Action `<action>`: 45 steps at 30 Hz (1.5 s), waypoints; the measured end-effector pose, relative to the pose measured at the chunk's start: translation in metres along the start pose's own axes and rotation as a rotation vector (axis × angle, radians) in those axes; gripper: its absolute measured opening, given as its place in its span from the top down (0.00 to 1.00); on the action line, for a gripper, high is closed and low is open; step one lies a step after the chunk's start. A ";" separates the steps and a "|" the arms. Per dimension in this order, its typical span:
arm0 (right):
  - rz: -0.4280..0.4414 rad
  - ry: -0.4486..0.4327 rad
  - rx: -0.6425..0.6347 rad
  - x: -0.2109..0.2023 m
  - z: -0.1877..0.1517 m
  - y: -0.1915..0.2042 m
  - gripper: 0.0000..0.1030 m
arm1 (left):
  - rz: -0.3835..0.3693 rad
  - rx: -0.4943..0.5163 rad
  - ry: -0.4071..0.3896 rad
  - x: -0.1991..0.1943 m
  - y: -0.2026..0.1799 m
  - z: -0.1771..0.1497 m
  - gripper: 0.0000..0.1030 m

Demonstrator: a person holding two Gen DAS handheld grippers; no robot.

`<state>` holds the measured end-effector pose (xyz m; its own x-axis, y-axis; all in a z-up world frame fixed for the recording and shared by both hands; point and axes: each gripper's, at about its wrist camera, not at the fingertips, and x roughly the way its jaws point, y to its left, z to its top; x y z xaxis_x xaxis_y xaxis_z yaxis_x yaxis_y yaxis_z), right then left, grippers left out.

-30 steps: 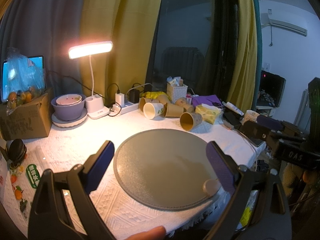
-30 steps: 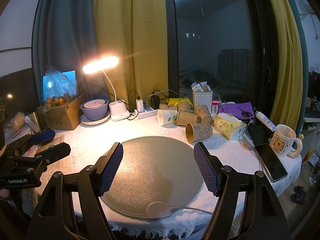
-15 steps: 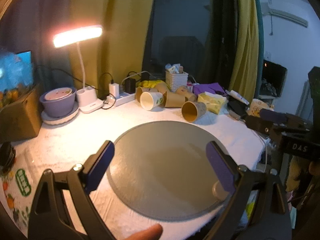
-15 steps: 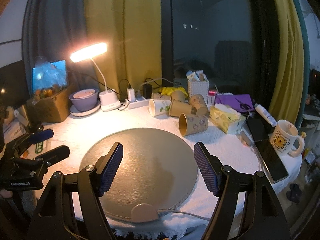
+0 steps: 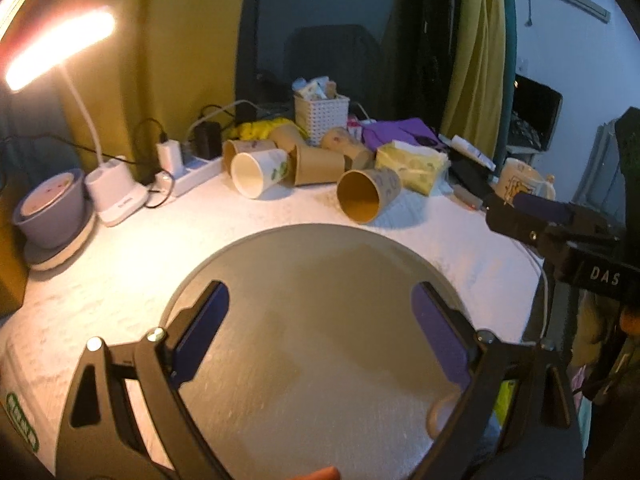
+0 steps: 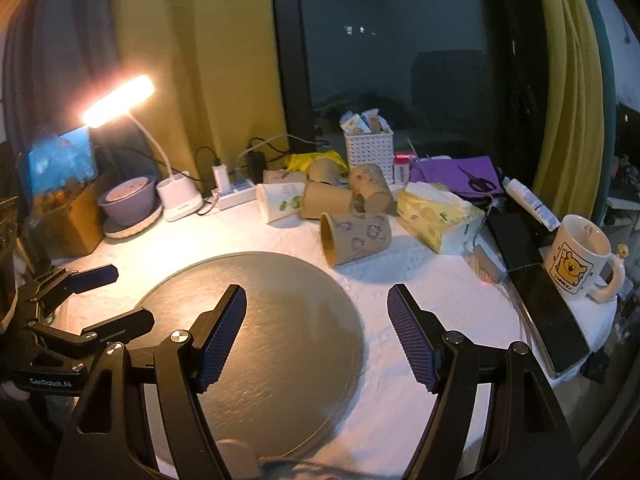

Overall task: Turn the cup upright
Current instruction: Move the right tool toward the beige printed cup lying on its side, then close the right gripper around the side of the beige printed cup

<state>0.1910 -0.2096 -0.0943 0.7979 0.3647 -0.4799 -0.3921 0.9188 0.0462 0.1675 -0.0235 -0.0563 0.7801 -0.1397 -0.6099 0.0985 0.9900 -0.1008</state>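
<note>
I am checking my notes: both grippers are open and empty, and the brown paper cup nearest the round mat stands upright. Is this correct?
Not quite. The brown paper cup nearest the round mat lies on its side, as the right wrist view shows. The left gripper and right gripper are indeed open and empty.

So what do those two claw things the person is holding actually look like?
Each gripper is black plastic with cut-out triangular arms, silver screws and two flat fingers padded in ribbed blue-purple rubber. The left gripper shows white "GenRobot.AI" lettering in the other camera; the right gripper shows "DAS".

Brown printed paper cup (image 6: 355, 237) lies sideways on tablecloth (image 6: 420, 292).
</note>
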 end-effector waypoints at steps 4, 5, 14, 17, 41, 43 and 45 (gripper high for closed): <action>-0.021 0.019 0.031 0.020 0.005 -0.019 0.26 | -0.014 0.037 0.015 0.025 -0.003 0.015 0.09; -0.025 0.023 0.035 0.024 0.006 -0.023 0.26 | -0.017 0.050 0.018 0.032 -0.003 0.020 0.09; -0.062 0.078 0.067 0.063 0.008 -0.060 0.26 | -0.071 0.090 0.076 0.092 -0.012 0.045 0.09; -0.067 0.093 0.076 0.076 0.008 -0.071 0.26 | -0.089 0.110 0.078 0.110 -0.017 0.055 0.09; -0.069 0.126 0.168 0.135 0.014 -0.124 0.26 | -0.190 0.298 0.138 0.235 -0.052 0.100 0.09; -0.073 0.125 0.172 0.134 0.013 -0.124 0.26 | -0.190 0.310 0.171 0.241 -0.054 0.097 0.10; -0.078 0.126 0.175 0.133 0.012 -0.125 0.26 | -0.210 0.318 0.188 0.245 -0.055 0.093 0.16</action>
<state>0.3515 -0.2745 -0.1533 0.7551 0.2798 -0.5929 -0.2372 0.9597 0.1507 0.4103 -0.1106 -0.1273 0.5993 -0.3105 -0.7378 0.4516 0.8922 -0.0087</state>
